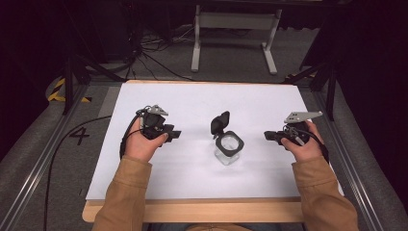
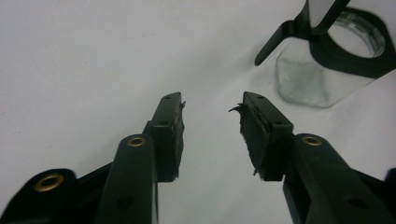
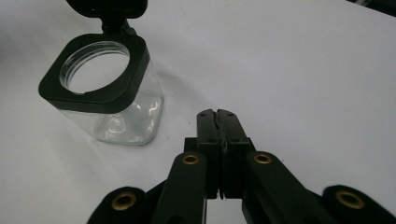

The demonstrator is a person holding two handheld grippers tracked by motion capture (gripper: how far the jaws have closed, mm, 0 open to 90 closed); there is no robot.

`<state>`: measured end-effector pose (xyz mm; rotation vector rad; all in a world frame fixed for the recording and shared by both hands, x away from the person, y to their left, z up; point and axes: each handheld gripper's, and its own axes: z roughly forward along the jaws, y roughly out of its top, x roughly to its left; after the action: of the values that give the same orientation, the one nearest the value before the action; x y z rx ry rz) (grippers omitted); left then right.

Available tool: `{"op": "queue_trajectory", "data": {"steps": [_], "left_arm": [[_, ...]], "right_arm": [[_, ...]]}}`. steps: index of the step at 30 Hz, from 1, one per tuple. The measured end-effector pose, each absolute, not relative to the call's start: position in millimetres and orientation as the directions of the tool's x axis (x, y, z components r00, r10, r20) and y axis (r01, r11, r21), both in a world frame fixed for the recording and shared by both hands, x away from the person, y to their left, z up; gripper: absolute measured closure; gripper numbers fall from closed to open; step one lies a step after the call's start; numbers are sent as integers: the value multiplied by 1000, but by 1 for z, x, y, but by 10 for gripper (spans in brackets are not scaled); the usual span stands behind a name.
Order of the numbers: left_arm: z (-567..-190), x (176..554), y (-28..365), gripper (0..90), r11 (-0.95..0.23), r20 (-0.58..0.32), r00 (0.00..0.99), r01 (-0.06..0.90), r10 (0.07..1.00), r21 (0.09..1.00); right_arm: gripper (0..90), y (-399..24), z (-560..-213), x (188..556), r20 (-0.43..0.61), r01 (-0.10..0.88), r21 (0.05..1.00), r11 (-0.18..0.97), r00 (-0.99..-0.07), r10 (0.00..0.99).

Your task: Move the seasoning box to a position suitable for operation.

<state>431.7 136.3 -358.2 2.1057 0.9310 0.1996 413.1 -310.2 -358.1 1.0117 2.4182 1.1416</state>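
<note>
jar (image 1: 229,148) lid up, untouched; left hand-held gripper (image 2: 212,122) apart, empty; right hand-held gripper (image 3: 218,122) together, empty

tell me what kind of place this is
Probably a lab or recording studio rather than a home: a white table framed by metal rails, cables on the grey floor, dark surroundings, and one clear jar set out.

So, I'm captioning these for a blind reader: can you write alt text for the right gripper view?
A clear square jar with a black collar stands open on a white table, its hinged lid flipped back. The right tool points past it, jaws shut on nothing.
</note>
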Motion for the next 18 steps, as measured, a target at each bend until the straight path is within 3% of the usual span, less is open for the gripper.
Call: {"op": "queue_trajectory", "data": {"steps": [8, 18], "left_arm": [[-348, 432, 128, 855, -364, -216, 732, 545, 646, 755], [-337, 431, 103, 897, -359, -208, 784, 480, 585, 800]], "right_arm": [[900, -310, -357, 402, 42, 463, 772, 436, -722, 691], [900, -308, -360, 391, 56, 449, 788, 421, -733, 678]]}}
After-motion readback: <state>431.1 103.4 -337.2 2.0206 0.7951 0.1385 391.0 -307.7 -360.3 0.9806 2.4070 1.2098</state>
